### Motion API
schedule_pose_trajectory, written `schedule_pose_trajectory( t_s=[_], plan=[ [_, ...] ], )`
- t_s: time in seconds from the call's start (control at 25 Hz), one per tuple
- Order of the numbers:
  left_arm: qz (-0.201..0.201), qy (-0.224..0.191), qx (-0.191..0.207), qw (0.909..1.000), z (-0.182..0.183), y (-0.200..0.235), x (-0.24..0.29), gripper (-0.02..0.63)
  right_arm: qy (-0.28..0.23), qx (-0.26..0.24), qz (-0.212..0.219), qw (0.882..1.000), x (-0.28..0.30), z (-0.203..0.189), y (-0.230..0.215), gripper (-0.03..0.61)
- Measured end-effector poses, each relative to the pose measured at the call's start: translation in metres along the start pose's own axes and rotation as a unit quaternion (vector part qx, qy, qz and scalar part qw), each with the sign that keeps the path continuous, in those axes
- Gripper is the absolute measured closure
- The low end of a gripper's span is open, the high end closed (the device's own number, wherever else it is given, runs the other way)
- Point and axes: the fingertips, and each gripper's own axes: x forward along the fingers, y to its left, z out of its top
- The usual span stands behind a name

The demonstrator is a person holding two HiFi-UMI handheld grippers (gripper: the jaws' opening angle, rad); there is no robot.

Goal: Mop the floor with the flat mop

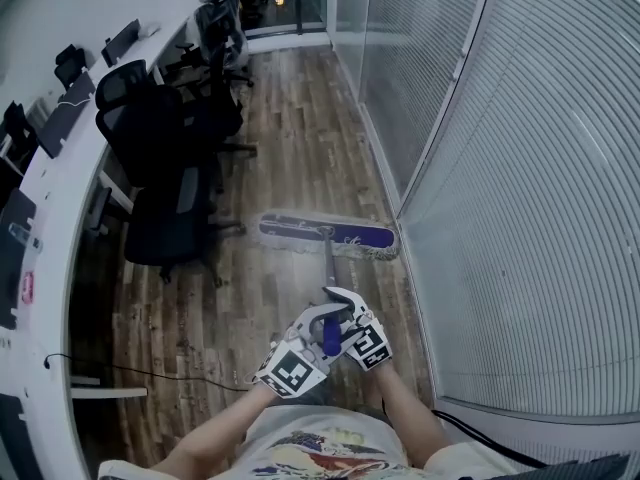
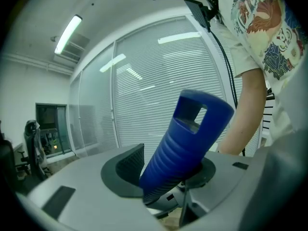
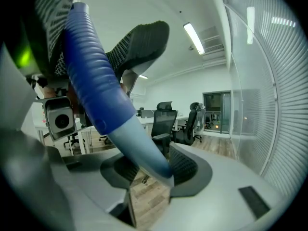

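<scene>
The flat mop's purple head [image 1: 325, 234] with its pale fringe lies on the wood floor, close to the glass wall. Its pole [image 1: 329, 266] runs back toward me to a blue ribbed handle [image 1: 331, 336]. My left gripper [image 1: 312, 326] holds the handle's top end; in the left gripper view the blue grip [image 2: 192, 138] sits clamped between the jaws of the left gripper [image 2: 166, 177]. My right gripper [image 1: 350, 313] grips just beside it. In the right gripper view the handle [image 3: 96, 81] narrows to a pale pole between the pads of the right gripper [image 3: 149, 172].
Black office chairs [image 1: 165, 183] stand along a long white desk [image 1: 50, 168] at the left. A glass partition with blinds [image 1: 500, 168] lines the right side. A thin black cable [image 1: 150, 373] crosses the floor near my feet. The wood floor runs ahead between chairs and glass.
</scene>
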Motion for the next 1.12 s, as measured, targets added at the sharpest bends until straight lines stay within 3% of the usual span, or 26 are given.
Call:
schedule_pose_trajectory(
  t_s=[0.48, 0.64, 0.84, 1.12],
  plan=[
    [0.033, 0.012, -0.015, 0.9993, 0.051, -0.291, -0.032, 0.426, -0.018, 0.03, 0.038, 0.999, -0.244, -0.043, 0.173, 0.405],
    [0.037, 0.015, -0.018, 0.9991, 0.074, -0.367, -0.038, 0.426, -0.023, 0.043, 0.049, 0.998, -0.313, -0.046, 0.216, 0.401],
    [0.039, 0.018, -0.025, 0.9987, 0.086, -0.417, -0.043, 0.426, -0.03, 0.064, 0.052, 0.996, -0.357, -0.05, 0.244, 0.394],
    [0.068, -0.001, -0.038, 0.9969, 0.076, -0.413, -0.053, 0.426, -0.029, 0.059, 0.087, 0.994, -0.348, -0.061, 0.254, 0.38]
  ],
)
